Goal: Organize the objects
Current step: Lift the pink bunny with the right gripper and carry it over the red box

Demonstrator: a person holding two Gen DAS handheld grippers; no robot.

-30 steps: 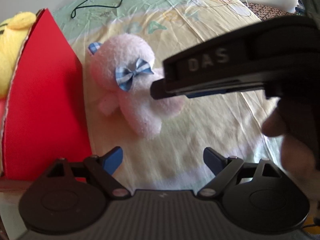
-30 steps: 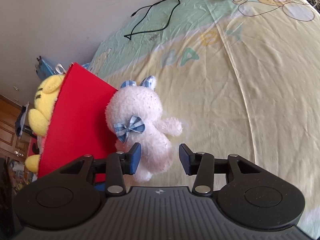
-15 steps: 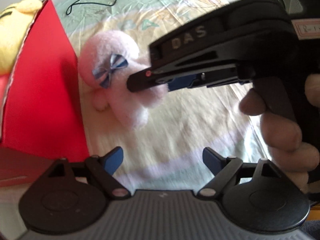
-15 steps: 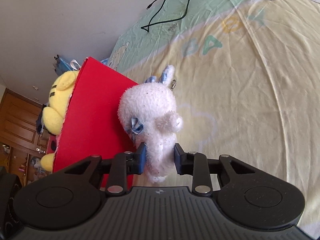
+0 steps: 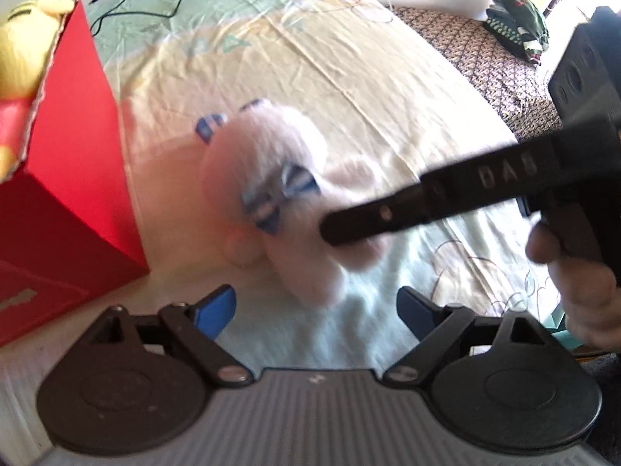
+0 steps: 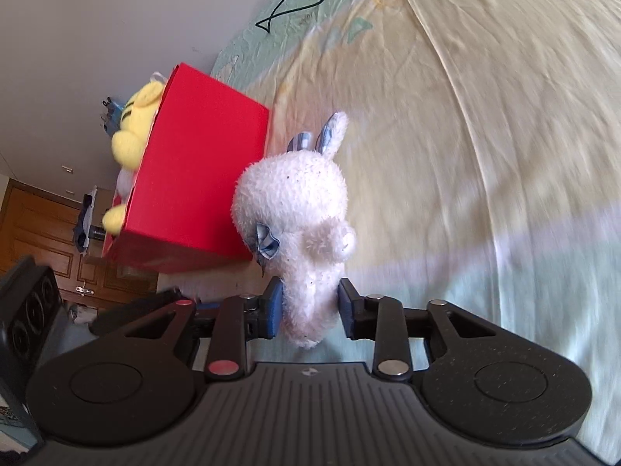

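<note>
We are gripping the pink plush rabbit [image 6: 295, 225] by its lower body, the right gripper [image 6: 308, 306] closing its blue pads [image 6: 274, 306] on either flank, and this narrow, soft hold is the main risk. The head and ears are hanging well beyond the fingertips, so a quick swing could be letting the plush slide out, or its head could be catching the near wall of the red box [image 6: 198, 178] just left of the jaws. A yellow plush [image 6: 137, 124] is already filling part of that box, so room is looking tight. Our left gripper [image 5: 316, 310] is standing wide apart and empty, the rabbit lying just ahead of its jaws above the bedsheet [image 5: 349, 77].
</note>
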